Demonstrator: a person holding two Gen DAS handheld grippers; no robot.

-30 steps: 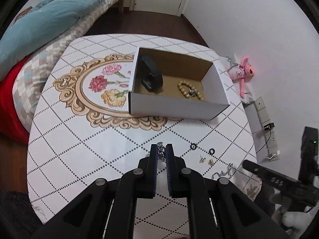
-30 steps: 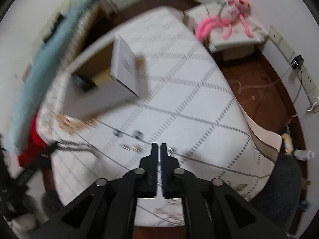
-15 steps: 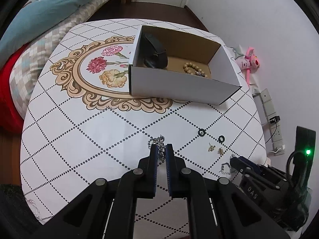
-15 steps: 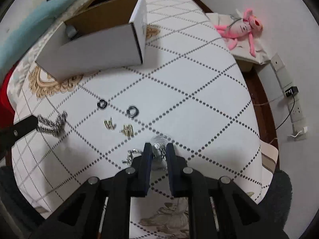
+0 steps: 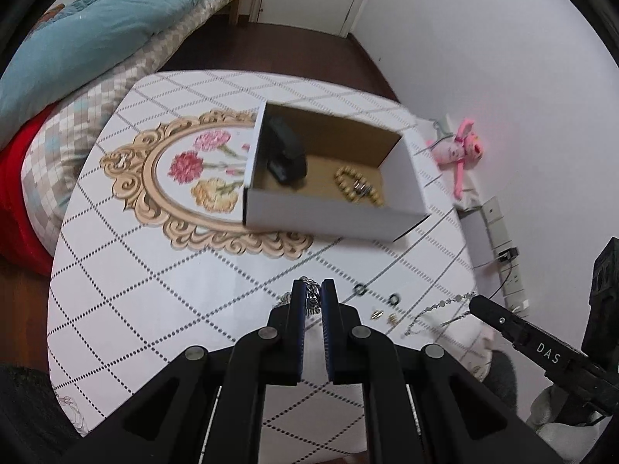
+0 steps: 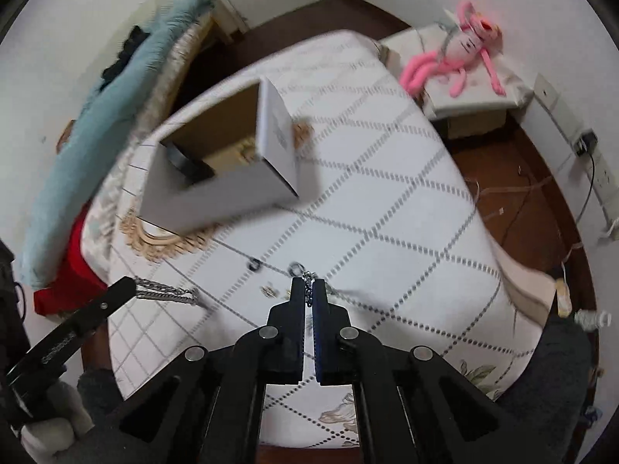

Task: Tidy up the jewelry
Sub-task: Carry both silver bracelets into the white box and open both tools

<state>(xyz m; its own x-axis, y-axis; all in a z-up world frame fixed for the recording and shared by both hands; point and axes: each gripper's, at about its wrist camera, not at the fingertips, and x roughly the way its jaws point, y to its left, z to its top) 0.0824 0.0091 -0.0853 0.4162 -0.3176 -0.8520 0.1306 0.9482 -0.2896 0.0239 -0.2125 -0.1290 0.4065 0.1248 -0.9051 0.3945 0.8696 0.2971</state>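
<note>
My left gripper is shut on a chunky silver chain, which also hangs from its tip in the right wrist view. My right gripper is shut on a thin silver necklace; it trails from the gripper tip in the left wrist view. An open white cardboard box sits mid-table and holds a black item and a gold bead bracelet. Two black rings and two small gold earrings lie on the tablecloth between the grippers.
The table has a white diamond-pattern cloth with a floral oval. A bed with a teal blanket stands at the left. A pink plush toy lies on a low box at the right, near the wall sockets.
My right gripper has closed on the thin necklace and lifted it off the cloth. My left gripper has risen and pulled back with the chunky chain still held.
</note>
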